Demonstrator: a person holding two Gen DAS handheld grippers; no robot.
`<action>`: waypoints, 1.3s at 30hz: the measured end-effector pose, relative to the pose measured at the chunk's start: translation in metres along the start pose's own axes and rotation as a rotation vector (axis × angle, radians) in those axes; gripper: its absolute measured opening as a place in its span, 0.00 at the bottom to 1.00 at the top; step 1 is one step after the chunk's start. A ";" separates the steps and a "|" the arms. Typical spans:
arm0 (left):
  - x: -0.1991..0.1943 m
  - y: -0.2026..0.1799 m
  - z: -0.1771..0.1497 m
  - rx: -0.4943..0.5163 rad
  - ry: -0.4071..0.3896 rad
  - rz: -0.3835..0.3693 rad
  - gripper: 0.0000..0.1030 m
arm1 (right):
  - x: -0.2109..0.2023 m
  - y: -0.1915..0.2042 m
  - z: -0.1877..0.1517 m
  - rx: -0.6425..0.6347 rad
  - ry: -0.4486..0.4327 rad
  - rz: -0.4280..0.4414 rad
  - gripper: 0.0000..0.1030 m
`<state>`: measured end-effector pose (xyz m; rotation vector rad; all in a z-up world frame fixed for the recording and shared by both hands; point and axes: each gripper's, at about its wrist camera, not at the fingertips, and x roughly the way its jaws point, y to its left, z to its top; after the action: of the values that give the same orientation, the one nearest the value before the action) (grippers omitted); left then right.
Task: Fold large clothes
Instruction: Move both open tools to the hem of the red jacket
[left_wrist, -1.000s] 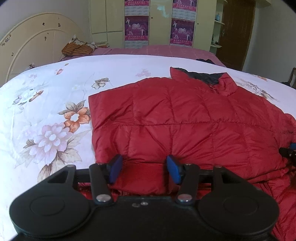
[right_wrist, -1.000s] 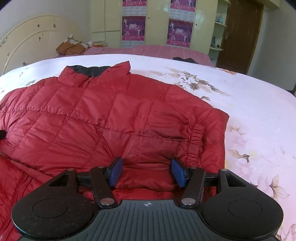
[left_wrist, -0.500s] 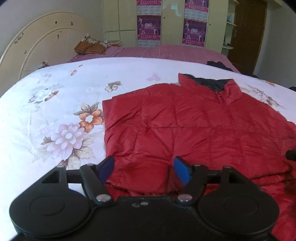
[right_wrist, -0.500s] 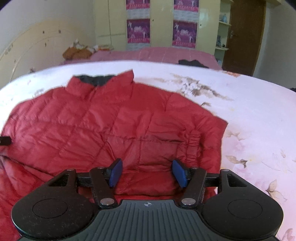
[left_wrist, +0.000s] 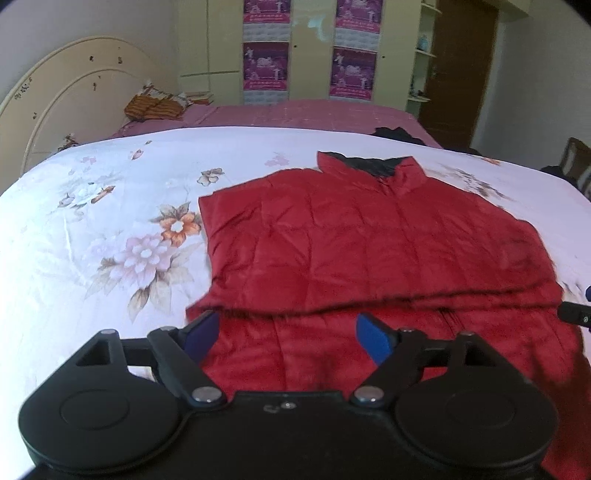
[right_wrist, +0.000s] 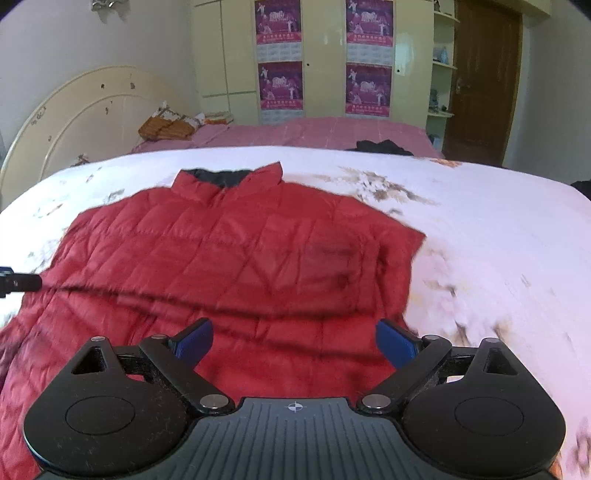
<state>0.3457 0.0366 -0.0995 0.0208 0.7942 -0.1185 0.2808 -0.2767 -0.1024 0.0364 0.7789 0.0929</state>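
A red quilted puffer jacket (left_wrist: 369, 240) with a dark-lined collar lies flat on the floral bedspread, both sleeves folded in over its body. It also shows in the right wrist view (right_wrist: 236, 258). My left gripper (left_wrist: 288, 336) is open and empty, above the jacket's near left hem. My right gripper (right_wrist: 295, 341) is open and empty, above the near right hem. Each gripper's tip shows at the edge of the other's view.
The white floral bedspread (left_wrist: 92, 229) surrounds the jacket. A cream headboard (left_wrist: 66, 92) stands at the left. A pink bed (right_wrist: 314, 133) with folded cloth and dark clothes lies behind. Wardrobes with posters and a brown door (right_wrist: 480, 81) line the far wall.
Both grippers have pulled back and risen from the jacket, and their jaws have opened wider. More of the jacket and bed is in view now.
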 end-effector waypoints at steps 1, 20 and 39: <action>-0.006 0.003 -0.006 0.002 -0.002 -0.011 0.78 | -0.006 0.002 -0.006 -0.001 0.005 -0.002 0.91; -0.084 0.068 -0.115 -0.044 0.076 -0.054 0.76 | -0.089 0.009 -0.115 0.002 0.125 -0.080 0.91; -0.102 0.073 -0.170 -0.075 0.131 -0.101 0.71 | -0.125 -0.018 -0.167 0.114 0.180 -0.110 0.91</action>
<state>0.1626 0.1297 -0.1476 -0.0830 0.9304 -0.1844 0.0762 -0.3066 -0.1344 0.0939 0.9642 -0.0536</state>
